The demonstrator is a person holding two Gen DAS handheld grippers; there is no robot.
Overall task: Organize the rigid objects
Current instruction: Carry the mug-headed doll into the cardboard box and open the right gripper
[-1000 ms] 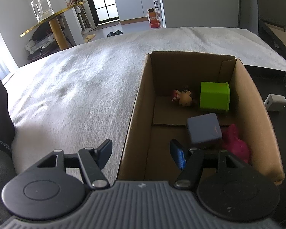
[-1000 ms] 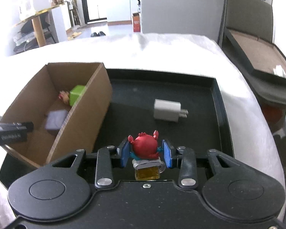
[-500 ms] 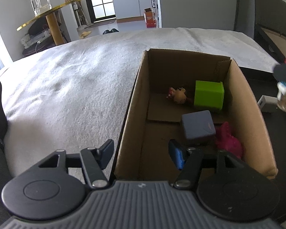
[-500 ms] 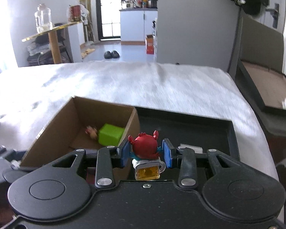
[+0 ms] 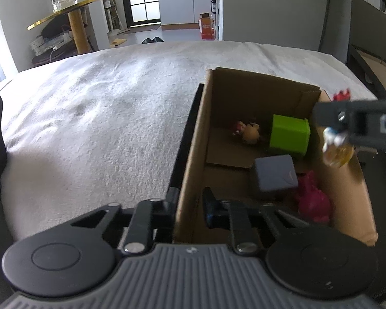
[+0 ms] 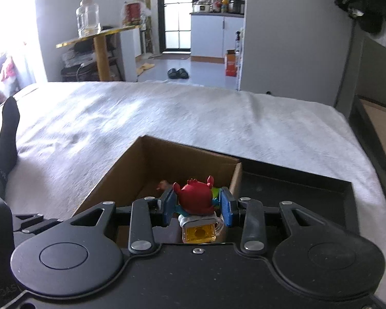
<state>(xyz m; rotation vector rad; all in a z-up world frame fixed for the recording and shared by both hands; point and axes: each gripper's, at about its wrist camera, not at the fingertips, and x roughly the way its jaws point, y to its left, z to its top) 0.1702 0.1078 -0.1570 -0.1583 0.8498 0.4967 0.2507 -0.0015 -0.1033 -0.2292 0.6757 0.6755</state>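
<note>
A red crab figurine (image 6: 196,196) on a clear yellow base is held between the blue pads of the right gripper (image 6: 196,204), whose fingers are closed on its sides, and is seen poised over the right rim of an open cardboard box (image 6: 131,164). A second earlier the same toy was gripped low over the black tray (image 6: 296,182), beside a white charger plug; it has since been lifted and carried leftward to the box, so the transfer appears nearly done and only the lowering and release seem to remain. In the left wrist view the figurine (image 5: 337,144) is shown blurred, hanging from the right gripper (image 5: 347,126) just above the box's right wall.

The near left wall of the cardboard box (image 5: 190,170) is straddled by the left gripper (image 5: 190,203), one finger outside and one inside. A second ago those fingers stood wide apart; the gap has now been narrowed to roughly the thickness of the wall, though whether the cardboard is actually pinched cannot be told. The box is probably being steadied for the drop.

Already gathered inside are a lime-green cube (image 5: 289,135), a grey-blue cube (image 5: 274,176), a magenta toy (image 5: 312,198) and a small tan figurine (image 5: 249,131). Box and tray are set on a bed covered with a white textured spread (image 5: 103,118). A round gold-topped side table (image 6: 100,36) with a glass jar (image 6: 88,16) is seen beyond.
</note>
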